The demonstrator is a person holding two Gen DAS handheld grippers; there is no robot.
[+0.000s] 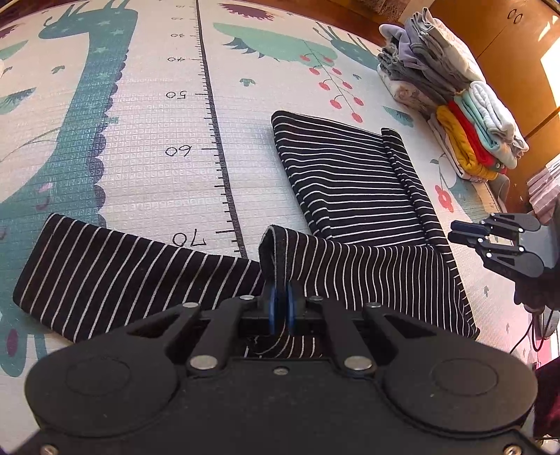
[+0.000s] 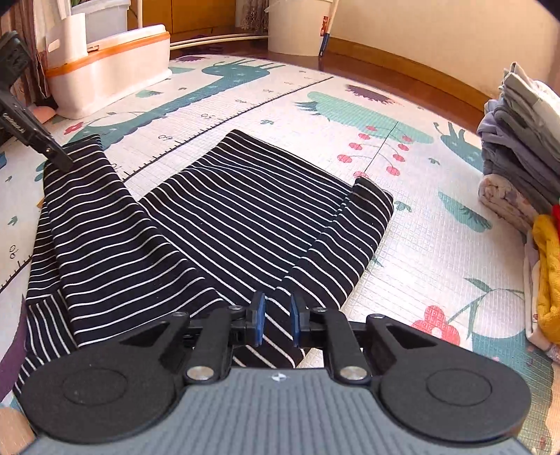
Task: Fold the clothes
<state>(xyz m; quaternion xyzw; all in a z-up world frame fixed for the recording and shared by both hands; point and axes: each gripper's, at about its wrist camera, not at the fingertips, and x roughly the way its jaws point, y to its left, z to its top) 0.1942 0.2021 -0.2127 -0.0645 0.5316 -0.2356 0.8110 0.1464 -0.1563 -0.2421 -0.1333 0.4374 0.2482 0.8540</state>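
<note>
A black garment with thin white stripes [image 1: 353,178] lies partly folded on the play mat; one sleeve stretches out to the left [image 1: 115,266]. In the left wrist view my left gripper [image 1: 281,308] is shut on a raised fold of that striped cloth near its shoulder. My right gripper [image 2: 277,320] hovers open over the near edge of the same garment [image 2: 227,217], nothing between its blue pads. The right gripper [image 1: 465,232] also shows at the right edge of the left wrist view, and the left gripper [image 2: 57,155] at the upper left of the right wrist view.
Two stacks of folded clothes [image 1: 441,73] [image 2: 521,147] stand along the mat's right side, one grey, one with yellow and red pieces [image 1: 472,140]. A white bin with an orange rim [image 2: 112,66] and a white bucket [image 2: 297,28] stand at the far end. The patterned mat [image 1: 157,122] lies bare to the left.
</note>
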